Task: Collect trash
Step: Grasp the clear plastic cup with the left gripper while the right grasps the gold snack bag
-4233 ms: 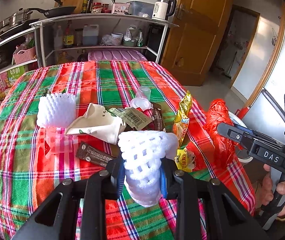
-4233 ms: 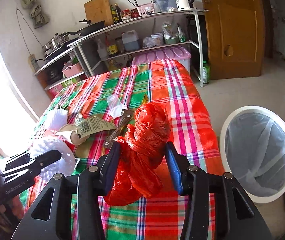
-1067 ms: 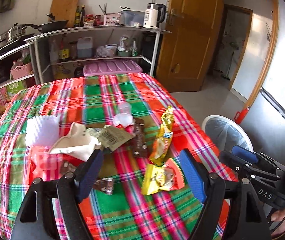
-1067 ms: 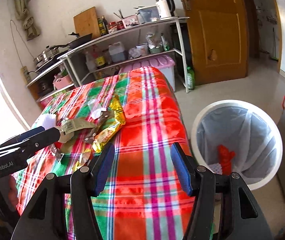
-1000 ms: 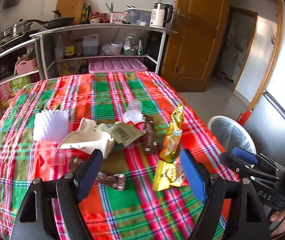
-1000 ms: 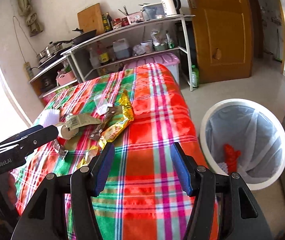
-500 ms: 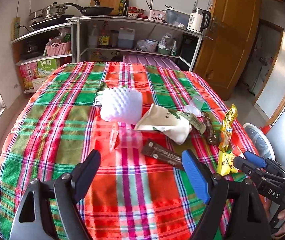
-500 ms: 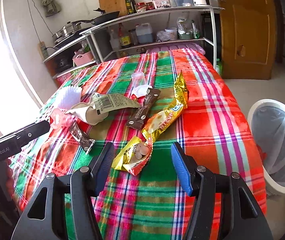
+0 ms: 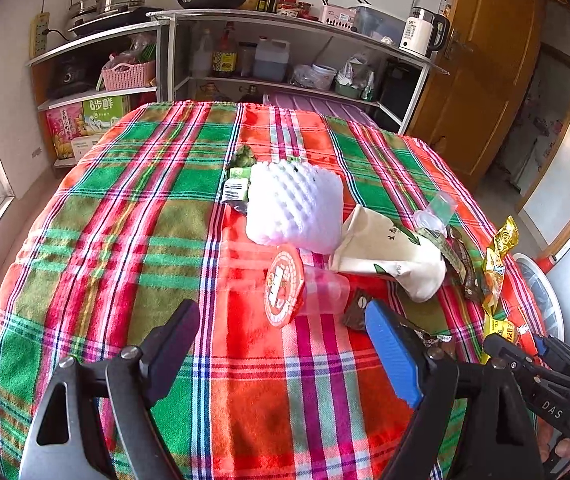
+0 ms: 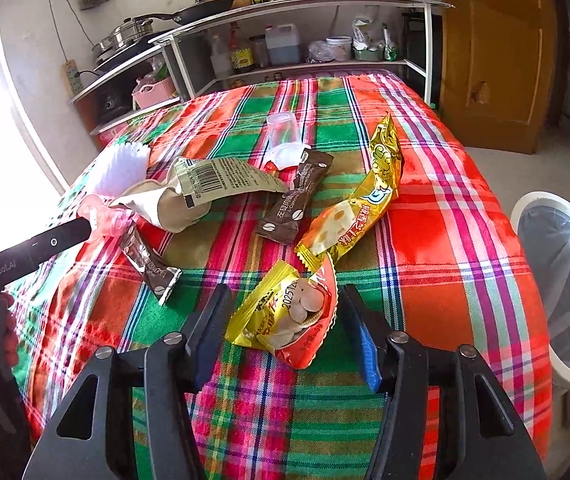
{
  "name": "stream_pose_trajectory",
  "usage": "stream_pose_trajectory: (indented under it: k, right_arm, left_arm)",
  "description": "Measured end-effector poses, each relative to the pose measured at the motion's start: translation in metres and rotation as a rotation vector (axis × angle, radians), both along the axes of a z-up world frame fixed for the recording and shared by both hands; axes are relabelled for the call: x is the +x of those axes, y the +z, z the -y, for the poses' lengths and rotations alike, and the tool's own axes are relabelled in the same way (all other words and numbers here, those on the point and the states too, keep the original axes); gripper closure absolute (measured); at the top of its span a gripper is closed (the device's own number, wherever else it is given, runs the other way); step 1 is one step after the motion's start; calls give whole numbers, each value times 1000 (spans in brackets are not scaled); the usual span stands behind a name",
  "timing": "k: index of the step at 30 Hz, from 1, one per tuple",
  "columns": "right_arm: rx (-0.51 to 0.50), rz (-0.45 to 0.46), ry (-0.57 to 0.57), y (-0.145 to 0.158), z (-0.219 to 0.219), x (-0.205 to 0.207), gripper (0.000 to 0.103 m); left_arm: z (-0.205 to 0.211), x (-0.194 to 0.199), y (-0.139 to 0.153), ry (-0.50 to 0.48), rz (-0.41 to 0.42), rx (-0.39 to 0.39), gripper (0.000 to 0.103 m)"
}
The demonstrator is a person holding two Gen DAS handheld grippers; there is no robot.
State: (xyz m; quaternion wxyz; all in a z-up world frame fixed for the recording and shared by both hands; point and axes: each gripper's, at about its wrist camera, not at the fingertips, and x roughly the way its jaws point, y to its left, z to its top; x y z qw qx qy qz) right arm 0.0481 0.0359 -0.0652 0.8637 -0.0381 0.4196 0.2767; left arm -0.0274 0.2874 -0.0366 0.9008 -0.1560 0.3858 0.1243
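Observation:
Trash lies on the plaid tablecloth (image 9: pixel 133 248). My left gripper (image 9: pixel 285 344) is open, just short of a clear plastic cup with a red lid (image 9: pixel 301 290) that lies on its side. Behind the cup are a white foam net (image 9: pixel 295 210) and a beige pouch (image 9: pixel 389 256). My right gripper (image 10: pixel 285 328) is open, its jaws on either side of a small yellow-red snack packet (image 10: pixel 289 316). Beyond the packet are a long gold wrapper (image 10: pixel 359 204), two brown sachets (image 10: pixel 295 200) and a clear cup (image 10: pixel 283 130).
A white bin with a clear liner (image 10: pixel 565 280) stands on the floor right of the table. Kitchen shelves (image 9: pixel 285 52) with pots and bottles are behind the table, a wooden door (image 10: pixel 497 52) to the right. The right gripper also shows in the left wrist view (image 9: pixel 533 364).
Both grippers dropped the foam net and the red bag and opened. They came back over the table; the left now faces the clear cup, the right straddles the snack packet.

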Motion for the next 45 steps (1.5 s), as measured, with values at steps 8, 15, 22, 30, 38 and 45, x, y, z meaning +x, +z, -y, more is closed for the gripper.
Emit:
stream_pose_trajectory:
  k: [8, 15, 22, 30, 38, 45]
  right_arm:
    - [-17, 2, -10, -3, -1, 1, 70]
    - [-9, 9, -4, -2, -1, -1, 71]
    - [-3, 6, -3, -3, -1, -2, 71]
    - [4, 4, -4, -2, 1, 0, 71]
    - [16, 12, -2, -1, 2, -2, 71]
    - [30, 24, 0, 4, 4, -7, 71]
  left_arm:
    - [2, 13, -4, -19, -10, 13, 17]
    - [1, 22, -9, -12, -29, 51, 18]
    - [2, 24, -12, -15, -39, 45, 33]
    - [2, 23, -13, -20, -38, 41, 51]
    - [7, 14, -5, -22, -18, 54, 51]
    - [19, 5, 4, -50, 3, 57, 51]
